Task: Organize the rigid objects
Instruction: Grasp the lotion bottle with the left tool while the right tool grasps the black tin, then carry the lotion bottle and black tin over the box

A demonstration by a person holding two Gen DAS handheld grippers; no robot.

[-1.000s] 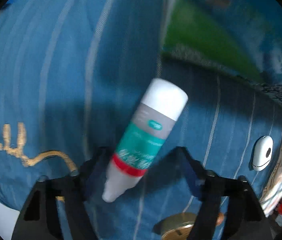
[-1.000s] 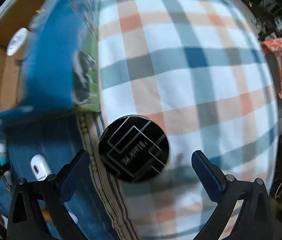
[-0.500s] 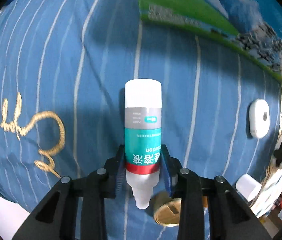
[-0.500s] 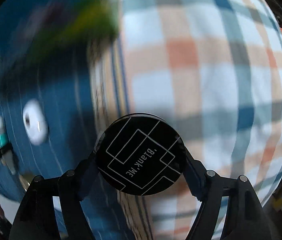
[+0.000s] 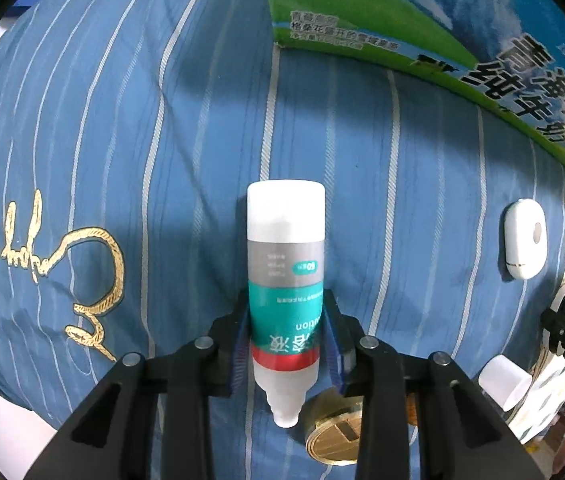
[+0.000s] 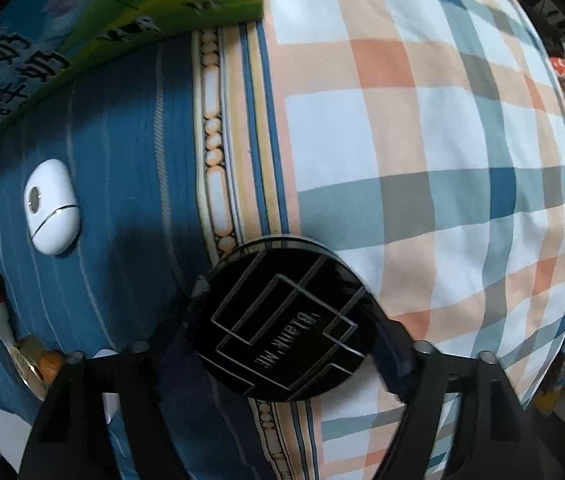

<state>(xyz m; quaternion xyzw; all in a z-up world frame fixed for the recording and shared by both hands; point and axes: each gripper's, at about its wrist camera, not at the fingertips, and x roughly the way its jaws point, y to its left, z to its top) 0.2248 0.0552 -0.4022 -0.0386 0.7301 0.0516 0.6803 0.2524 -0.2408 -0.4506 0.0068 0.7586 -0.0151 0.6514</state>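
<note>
Both hands are mid-grab right now, so the sorting looks like it's barely started — nothing I can see has been put anywhere tidy yet.

The left gripper is pinching the small bottle around its teal label, pads on both sides. The bottle lies flat on the blue striped cloth, white cap pointing away from the gripper and the nozzle tip back between the fingers. Its jaws have just been closing and are now clamped on the bottle.

The right gripper has its jaws around the black round compact with the line pattern on the lid. It sits right between the fingers, on the seam where the blue cloth meets the plaid blanket. These jaws have also just been closing, and the pads look to be touching the compact's rim on both sides, though the left contact is a bit dark to be sure.

What's left, as far as I can count:
- one bottle, gripped
- one black compact, gripped
- one white mouse-shaped thing, off to the right of the left gripper, untouched
- one gold round lid or tin, just under the left gripper's right finger
- one small white cap, further right

There's also a green and blue carton ahead of the left gripper — possibly where stuff goes, can't tell.
</note>
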